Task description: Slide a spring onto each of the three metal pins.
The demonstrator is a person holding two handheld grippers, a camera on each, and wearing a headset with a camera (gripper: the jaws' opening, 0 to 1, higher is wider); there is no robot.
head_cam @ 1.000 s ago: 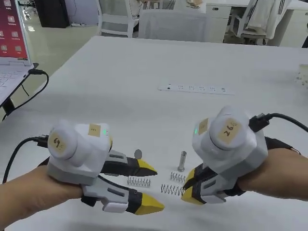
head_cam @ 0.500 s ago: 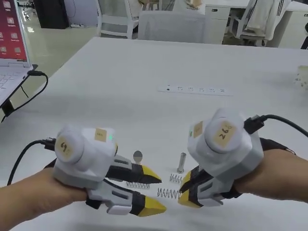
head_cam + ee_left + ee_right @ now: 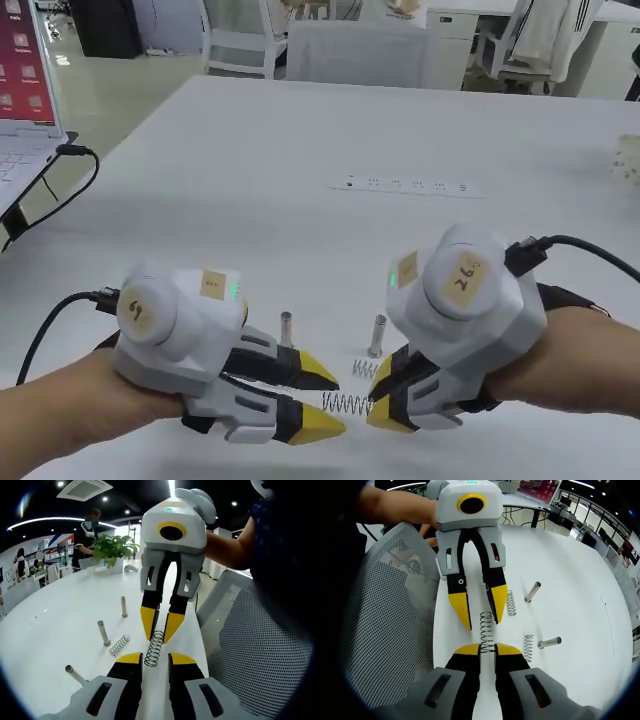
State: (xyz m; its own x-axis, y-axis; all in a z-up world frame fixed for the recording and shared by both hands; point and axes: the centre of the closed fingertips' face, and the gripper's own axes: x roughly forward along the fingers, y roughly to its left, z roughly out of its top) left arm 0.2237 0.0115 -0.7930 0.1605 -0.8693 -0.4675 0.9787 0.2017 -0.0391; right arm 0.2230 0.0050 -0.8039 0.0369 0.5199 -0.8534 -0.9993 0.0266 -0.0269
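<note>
Your head view is bright, evenly lit and sharp; the white tabletop (image 3: 300, 150) shows soft shadows. Both gripper views bend strongly at their edges, ceiling lights (image 3: 105, 499) glaring.

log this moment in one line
right gripper shut on spring end | left gripper open around other end | three pins bare | two loose springs

The left gripper (image 3: 328, 402) and right gripper (image 3: 378, 396) are white and grey, black jaws tipped yellow. The spring (image 3: 347, 403) and pins (image 3: 379, 335) are silver; table (image 3: 300, 170) white.
</note>
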